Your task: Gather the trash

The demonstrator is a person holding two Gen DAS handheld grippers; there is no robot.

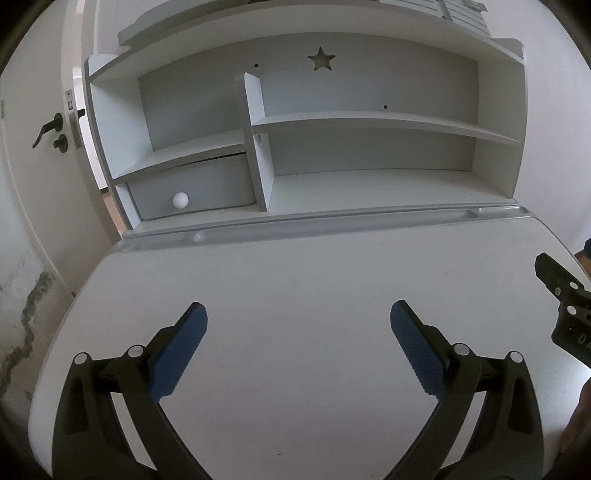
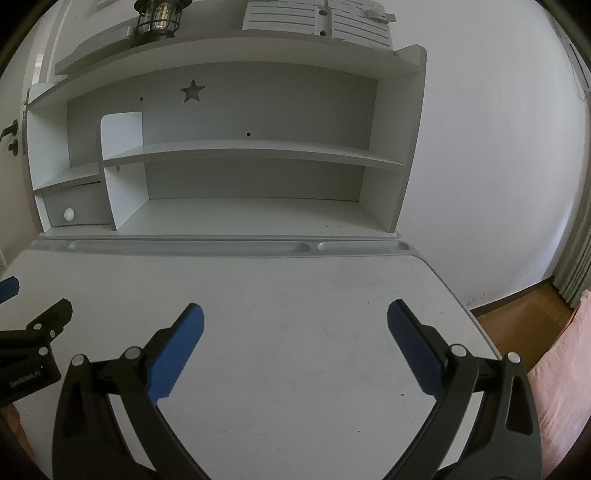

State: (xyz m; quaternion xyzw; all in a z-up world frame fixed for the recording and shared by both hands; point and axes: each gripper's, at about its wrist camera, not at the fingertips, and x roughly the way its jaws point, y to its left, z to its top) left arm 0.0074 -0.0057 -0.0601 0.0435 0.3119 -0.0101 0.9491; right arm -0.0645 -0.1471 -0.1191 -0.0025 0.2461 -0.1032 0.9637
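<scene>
No trash shows in either view. My left gripper (image 1: pixel 298 314) is open and empty, its blue pads (image 1: pixel 181 350) spread wide above the white desk top (image 1: pixel 295 273). My right gripper (image 2: pixel 295 314) is open and empty too, held above the same desk top (image 2: pixel 295 280). The right gripper's black body shows at the right edge of the left wrist view (image 1: pixel 565 295). The left gripper shows at the left edge of the right wrist view (image 2: pixel 33 332).
A white hutch (image 1: pixel 369 122) with shelves, a star cutout (image 1: pixel 320 59) and a small drawer with a round knob (image 1: pixel 180 200) stands at the desk's back. A pencil groove (image 2: pixel 188 246) runs along its foot. A lantern (image 2: pixel 157 18) stands on top. A door (image 1: pixel 51 129) is left, wood floor (image 2: pixel 517 314) right.
</scene>
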